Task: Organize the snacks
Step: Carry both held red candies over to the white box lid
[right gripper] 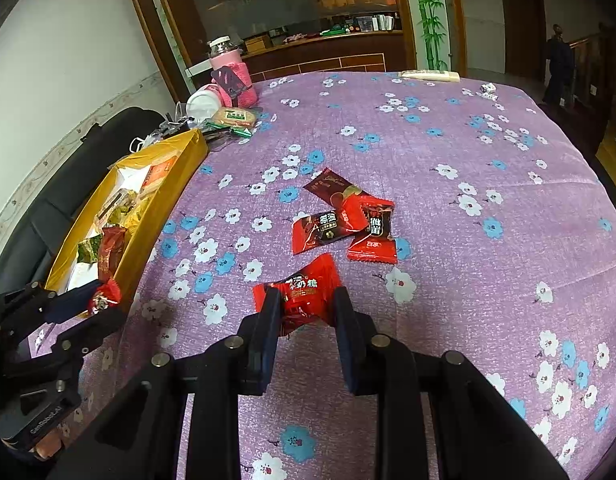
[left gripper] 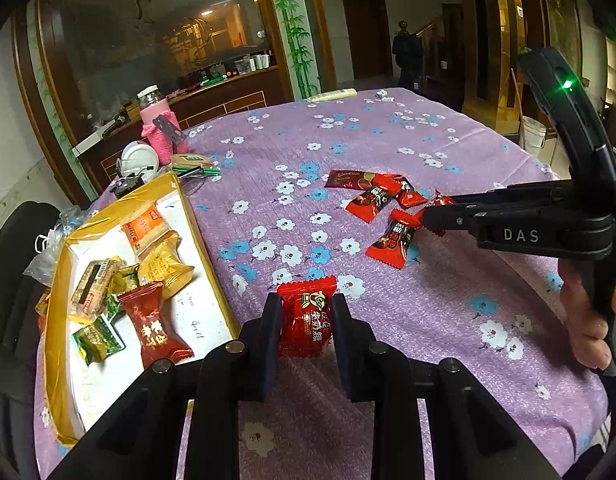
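Left gripper (left gripper: pixel 304 320) clamps a red candy (left gripper: pixel 306 320) upright beside the yellow box's (left gripper: pixel 204 236) table-side wall; right gripper (right gripper: pixel 304 308) clamps another candy (right gripper: pixel 304 292).

From my left wrist view, a red candy (left gripper: pixel 306 320) stands upright at lower centre, pinched between dark pads; a yellow-rimmed box (left gripper: pixel 204 232) at left holds assorted wrapped snacks — while red packets (left gripper: pixel 371 200) lie scattered on purple cloth, right of centre.
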Demonstrator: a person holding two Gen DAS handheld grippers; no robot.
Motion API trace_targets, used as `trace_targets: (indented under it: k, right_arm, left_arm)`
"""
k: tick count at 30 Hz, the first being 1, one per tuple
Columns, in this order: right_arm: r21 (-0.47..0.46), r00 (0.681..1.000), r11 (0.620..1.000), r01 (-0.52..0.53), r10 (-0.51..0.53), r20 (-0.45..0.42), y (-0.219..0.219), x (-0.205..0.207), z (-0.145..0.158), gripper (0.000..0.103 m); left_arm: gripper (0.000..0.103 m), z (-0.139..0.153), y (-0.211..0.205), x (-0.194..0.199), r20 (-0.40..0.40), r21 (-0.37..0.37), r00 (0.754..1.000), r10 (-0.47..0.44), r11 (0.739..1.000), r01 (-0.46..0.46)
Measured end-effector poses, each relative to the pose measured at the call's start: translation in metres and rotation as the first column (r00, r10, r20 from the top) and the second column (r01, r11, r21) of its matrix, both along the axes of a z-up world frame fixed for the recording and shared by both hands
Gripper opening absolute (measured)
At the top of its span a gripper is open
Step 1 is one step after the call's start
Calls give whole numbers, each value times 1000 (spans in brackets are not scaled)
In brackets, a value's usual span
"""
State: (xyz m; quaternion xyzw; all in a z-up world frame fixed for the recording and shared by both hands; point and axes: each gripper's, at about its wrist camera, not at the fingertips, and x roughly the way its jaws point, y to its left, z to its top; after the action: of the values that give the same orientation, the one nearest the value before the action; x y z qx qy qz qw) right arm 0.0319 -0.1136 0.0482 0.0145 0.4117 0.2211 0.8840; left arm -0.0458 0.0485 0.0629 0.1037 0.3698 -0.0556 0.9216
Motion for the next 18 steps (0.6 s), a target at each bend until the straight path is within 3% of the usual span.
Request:
trace_targets:
  k: [18]
  right_arm:
    - [37,1000,999,-12,12,0,-5,-3,3,25]
  left_arm:
    - [25,17,53,2,6,-98,991,132,986,-131]
